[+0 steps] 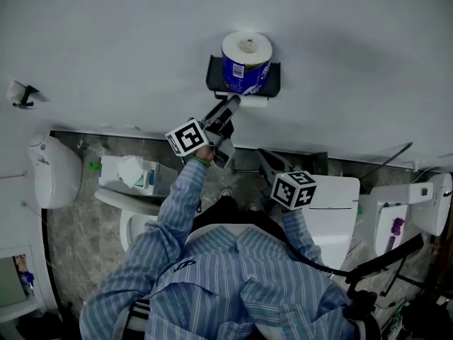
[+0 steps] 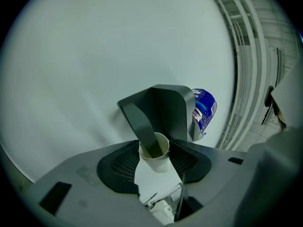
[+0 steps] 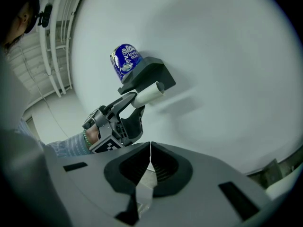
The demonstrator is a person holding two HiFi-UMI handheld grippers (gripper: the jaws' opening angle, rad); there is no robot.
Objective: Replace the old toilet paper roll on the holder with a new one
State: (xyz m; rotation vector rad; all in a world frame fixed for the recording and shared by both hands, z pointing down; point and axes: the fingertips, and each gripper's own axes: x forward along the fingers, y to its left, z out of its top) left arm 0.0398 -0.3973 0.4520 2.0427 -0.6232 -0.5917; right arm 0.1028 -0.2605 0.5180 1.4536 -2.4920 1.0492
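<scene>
A dark wall holder carries a new blue-wrapped toilet roll upright on its top shelf. Below the shelf, an empty white cardboard tube hangs on the holder's arm. My left gripper reaches up to the tube's left end. In the left gripper view the tube sits between both pads, which touch its sides, and the holder's arm runs into its open end. The new roll shows behind the holder. My right gripper hangs lower, shut and empty, facing the holder and tube.
A plain white wall backs the holder. Below stand a white toilet tank, a tissue box and a white unit at the left. Pipes run along the wall. My striped sleeves fill the lower middle.
</scene>
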